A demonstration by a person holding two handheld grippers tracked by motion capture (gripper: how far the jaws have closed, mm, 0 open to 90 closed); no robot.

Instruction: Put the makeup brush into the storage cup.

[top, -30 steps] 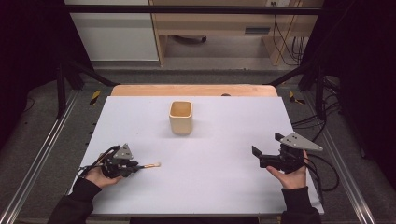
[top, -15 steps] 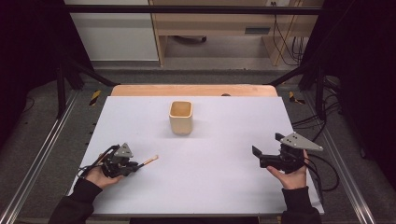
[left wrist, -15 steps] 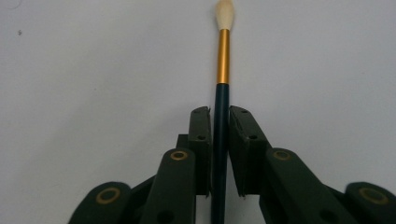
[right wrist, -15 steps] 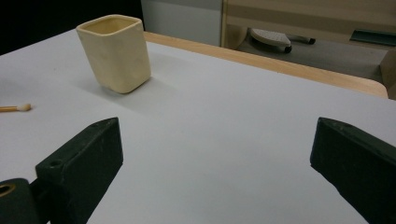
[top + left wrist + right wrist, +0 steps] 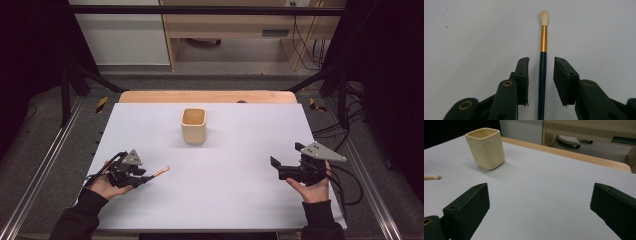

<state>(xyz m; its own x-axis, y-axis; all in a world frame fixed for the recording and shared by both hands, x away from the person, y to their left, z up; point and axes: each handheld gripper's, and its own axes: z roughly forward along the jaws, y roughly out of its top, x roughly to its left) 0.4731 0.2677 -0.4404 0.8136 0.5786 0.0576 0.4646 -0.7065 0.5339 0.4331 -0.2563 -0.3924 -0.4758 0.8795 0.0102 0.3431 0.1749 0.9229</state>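
Near the bench's (image 5: 225, 210) front left corner, from the high view, the left hand-held gripper (image 5: 148, 176) has just been opening around the brush (image 5: 159, 173); back off straight along the handle. Through the left gripper view, pads (image 5: 522, 75) stand clear either side of it. Right gripper view: right hand-held gripper (image 5: 539, 205) spread wide, cup (image 5: 485, 148) beyond.

A lab-like recording bay: white-topped table (image 5: 240, 200) inside dark metal framing (image 5: 200, 9), loose cables (image 5: 305, 45) behind.
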